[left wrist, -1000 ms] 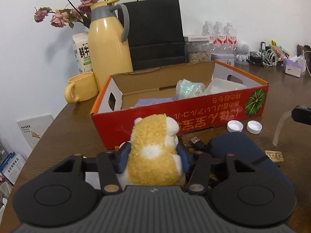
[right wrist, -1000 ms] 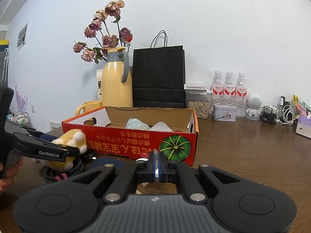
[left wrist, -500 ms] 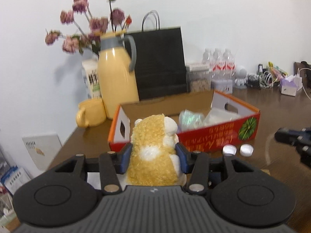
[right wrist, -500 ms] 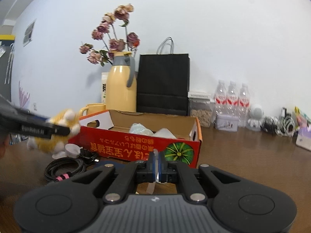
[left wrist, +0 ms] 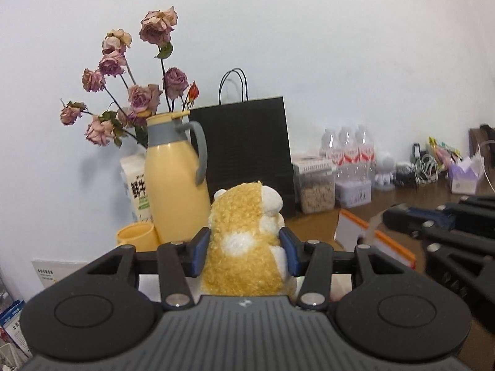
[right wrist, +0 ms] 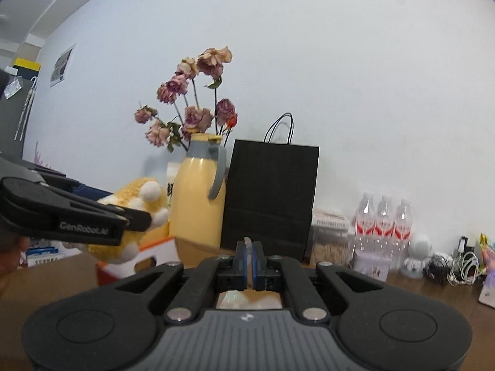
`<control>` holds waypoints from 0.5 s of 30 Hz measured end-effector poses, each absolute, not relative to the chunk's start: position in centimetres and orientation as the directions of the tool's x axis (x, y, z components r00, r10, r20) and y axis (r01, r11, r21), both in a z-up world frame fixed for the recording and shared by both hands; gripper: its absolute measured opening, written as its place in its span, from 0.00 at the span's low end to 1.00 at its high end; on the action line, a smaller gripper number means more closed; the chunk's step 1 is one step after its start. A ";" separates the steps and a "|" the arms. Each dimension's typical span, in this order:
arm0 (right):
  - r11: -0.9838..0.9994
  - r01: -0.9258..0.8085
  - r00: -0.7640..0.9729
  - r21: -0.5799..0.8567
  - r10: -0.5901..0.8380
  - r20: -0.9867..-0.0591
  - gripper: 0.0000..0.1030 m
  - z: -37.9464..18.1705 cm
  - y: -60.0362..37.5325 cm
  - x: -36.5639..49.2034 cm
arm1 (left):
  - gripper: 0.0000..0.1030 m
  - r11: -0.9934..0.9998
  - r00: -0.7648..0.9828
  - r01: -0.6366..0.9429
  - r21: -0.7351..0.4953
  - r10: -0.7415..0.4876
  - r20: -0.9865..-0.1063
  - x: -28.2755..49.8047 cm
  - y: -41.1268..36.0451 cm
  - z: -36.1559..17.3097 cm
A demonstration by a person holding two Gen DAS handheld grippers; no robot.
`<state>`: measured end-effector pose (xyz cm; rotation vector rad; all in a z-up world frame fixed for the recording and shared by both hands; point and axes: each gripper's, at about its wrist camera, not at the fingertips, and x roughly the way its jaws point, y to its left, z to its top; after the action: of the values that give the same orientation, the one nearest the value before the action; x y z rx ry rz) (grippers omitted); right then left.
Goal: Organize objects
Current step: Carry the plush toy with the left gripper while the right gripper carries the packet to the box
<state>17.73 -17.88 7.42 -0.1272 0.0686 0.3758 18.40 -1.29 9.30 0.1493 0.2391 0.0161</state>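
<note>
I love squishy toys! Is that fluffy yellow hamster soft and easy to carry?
Probably soft: the plush hamster looks furry, pressed between the left gripper's pads. Likely light, since that pinch alone holds it up. It shouldn't break if dropped.

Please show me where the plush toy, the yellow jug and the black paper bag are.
plush toy (left wrist: pixel 244 247): left wrist view, its back.
yellow jug (left wrist: pixel 176 191): left wrist view, body.
black paper bag (right wrist: pixel 272 198): right wrist view, front.

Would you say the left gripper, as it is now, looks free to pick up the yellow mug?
Probably not: the left gripper is shut on the plush toy, so nothing could take the yellow mug beside the jug.
</note>
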 end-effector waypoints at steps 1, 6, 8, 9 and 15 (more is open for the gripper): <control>0.924 -0.369 0.928 -0.103 0.361 -0.089 0.02 7.7 -17.6 18.6 | 0.48 0.988 0.973 -0.004 0.151 0.039 -0.229 19.0 -1.5 9.5; 0.930 -0.360 0.931 -0.070 0.354 -0.091 0.02 8.5 -16.5 22.2 | 0.48 0.988 0.973 -0.036 0.147 0.068 -0.222 22.6 -2.1 9.6; 0.934 -0.353 0.933 -0.051 0.347 -0.095 0.02 8.4 -16.2 23.6 | 0.48 0.989 0.971 -0.054 0.136 0.084 -0.224 24.0 -2.1 9.3; 0.936 -0.349 0.934 -0.041 0.344 -0.101 0.02 8.3 -16.1 24.4 | 0.48 0.990 0.969 -0.066 0.124 0.093 -0.230 24.8 -2.0 9.0; 0.940 -0.340 0.924 0.012 0.337 -0.183 0.02 5.2 -15.9 28.3 | 0.48 0.991 0.955 -0.108 0.073 0.124 -0.269 27.3 -1.3 5.9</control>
<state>28.32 -15.87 5.19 -0.0206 0.1846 0.3474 27.35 -1.26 5.93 0.0576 0.2766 0.1179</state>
